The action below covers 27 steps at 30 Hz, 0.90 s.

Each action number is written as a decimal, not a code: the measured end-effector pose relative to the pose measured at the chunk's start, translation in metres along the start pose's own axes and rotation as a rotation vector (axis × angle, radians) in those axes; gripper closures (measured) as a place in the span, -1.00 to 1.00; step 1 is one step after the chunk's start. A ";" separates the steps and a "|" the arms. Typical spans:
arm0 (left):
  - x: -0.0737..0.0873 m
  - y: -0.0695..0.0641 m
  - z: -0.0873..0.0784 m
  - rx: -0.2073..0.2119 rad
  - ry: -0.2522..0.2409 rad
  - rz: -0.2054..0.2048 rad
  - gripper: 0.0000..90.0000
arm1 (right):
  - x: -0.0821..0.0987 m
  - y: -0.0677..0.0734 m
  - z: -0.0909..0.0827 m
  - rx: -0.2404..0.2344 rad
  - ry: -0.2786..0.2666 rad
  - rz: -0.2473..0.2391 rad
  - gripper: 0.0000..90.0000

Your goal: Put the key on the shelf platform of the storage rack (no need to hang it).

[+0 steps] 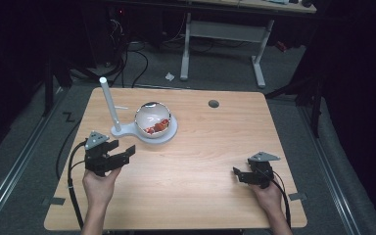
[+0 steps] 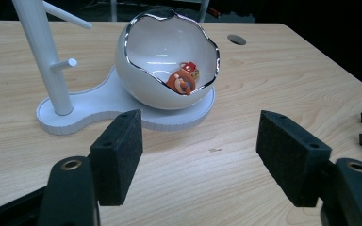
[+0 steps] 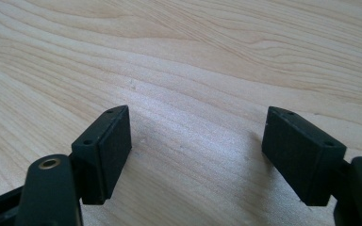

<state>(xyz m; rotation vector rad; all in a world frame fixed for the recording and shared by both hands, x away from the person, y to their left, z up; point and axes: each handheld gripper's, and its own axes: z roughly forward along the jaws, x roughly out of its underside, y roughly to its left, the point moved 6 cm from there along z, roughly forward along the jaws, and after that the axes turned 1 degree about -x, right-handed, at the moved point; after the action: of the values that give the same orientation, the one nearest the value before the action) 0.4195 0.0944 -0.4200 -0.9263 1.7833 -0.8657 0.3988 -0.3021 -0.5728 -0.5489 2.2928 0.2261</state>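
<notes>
Left claw (image 2: 200, 155) open, empty, aimed at the egg-shaped bowl (image 2: 167, 61) on its white stand (image 2: 99, 106) near the tabletop's far edge. Right claw (image 3: 195, 150) open, idle. Enter through the bowl's opening, avoid the rim, pinch the orange trinket (image 2: 184, 80).

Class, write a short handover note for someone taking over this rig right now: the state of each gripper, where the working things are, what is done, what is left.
Left gripper: open, empty, pointing at the egg-shaped bowl, short of its base.
Right gripper: open, empty, low over bare table at the near right.
Things: the white bowl sits on a white stand with an upright post. Small orange-red items lie inside the bowl.
Done: nothing gripped yet.
Left: probably bring the left gripper in to the bowl or its contents; the right is free to help.
</notes>
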 end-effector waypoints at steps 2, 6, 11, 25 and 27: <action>0.002 0.001 -0.001 0.008 0.003 0.004 -0.28 | 0.000 0.000 0.000 0.000 0.000 -0.001 -0.46; 0.007 0.002 -0.001 0.005 0.010 0.010 -0.28 | 0.000 0.000 0.000 0.000 0.000 -0.001 -0.46; 0.011 0.003 -0.002 0.008 0.014 0.010 -0.28 | 0.000 0.000 0.000 0.000 0.000 0.000 -0.46; 0.023 0.006 -0.002 0.014 0.039 0.013 -0.28 | 0.000 0.000 0.000 -0.001 0.000 -0.001 -0.46; 0.025 0.007 -0.001 0.004 0.044 0.005 -0.28 | 0.000 0.000 0.000 0.000 0.000 -0.001 -0.46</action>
<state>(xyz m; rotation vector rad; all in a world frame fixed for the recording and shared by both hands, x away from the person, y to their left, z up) 0.4097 0.0761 -0.4357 -0.9059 1.8199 -0.8924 0.3986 -0.3020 -0.5728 -0.5500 2.2924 0.2259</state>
